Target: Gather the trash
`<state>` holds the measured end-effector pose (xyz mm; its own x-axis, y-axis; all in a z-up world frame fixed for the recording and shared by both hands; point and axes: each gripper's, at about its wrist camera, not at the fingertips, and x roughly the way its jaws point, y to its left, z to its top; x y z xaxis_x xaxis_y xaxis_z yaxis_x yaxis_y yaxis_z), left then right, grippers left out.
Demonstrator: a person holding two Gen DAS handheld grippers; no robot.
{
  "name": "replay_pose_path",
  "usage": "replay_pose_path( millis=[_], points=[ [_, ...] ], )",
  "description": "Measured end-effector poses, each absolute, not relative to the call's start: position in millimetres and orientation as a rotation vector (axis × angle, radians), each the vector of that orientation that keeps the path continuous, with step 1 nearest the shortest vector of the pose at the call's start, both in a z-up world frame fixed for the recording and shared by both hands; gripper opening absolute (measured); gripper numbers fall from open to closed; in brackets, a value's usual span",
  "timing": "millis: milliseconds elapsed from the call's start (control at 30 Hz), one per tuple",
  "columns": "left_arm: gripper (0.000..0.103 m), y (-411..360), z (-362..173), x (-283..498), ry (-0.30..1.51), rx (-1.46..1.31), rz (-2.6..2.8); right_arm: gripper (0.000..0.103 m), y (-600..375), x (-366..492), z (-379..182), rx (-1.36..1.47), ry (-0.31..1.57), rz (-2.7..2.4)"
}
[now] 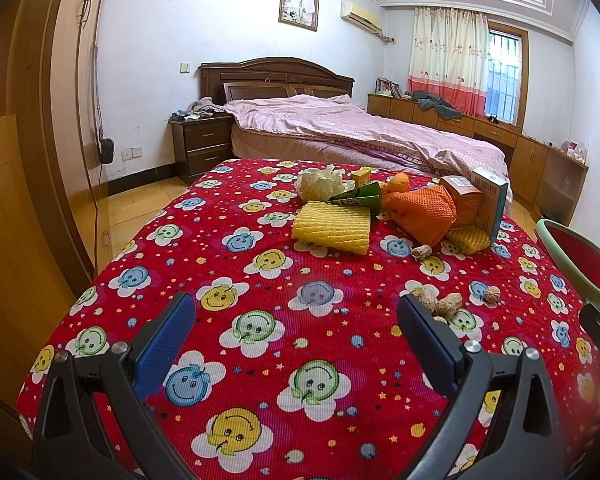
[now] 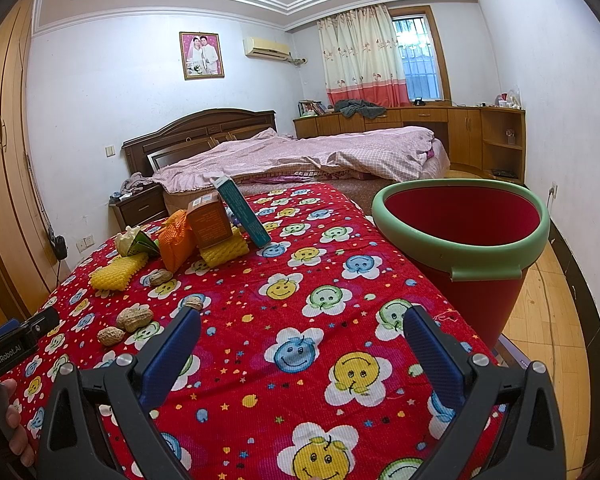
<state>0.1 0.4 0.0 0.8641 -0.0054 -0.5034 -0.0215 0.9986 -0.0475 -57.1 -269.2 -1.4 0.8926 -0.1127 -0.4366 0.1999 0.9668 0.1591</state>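
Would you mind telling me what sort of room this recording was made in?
Most likely a home bedroom: a bed with a wooden headboard, a nightstand beside it, and a wardrobe along the wall.

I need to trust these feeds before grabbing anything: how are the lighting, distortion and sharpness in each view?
Left wrist view: even daylight, soft shadows, strong fisheye bending of the wardrobe, dark corners; peanuts sharp. Right wrist view: same curvature, window bright but not blinding, red bin crisp, no motion blur.
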Motion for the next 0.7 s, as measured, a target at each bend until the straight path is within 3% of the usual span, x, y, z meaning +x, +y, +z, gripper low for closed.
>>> replay_pose_path(
  millis=[700],
  points=[
    [0.100,2,1,17,0.623,-0.038,-0.016,0.103,-271,-48,12,0.183,0.484,-0.140]
  ],
)
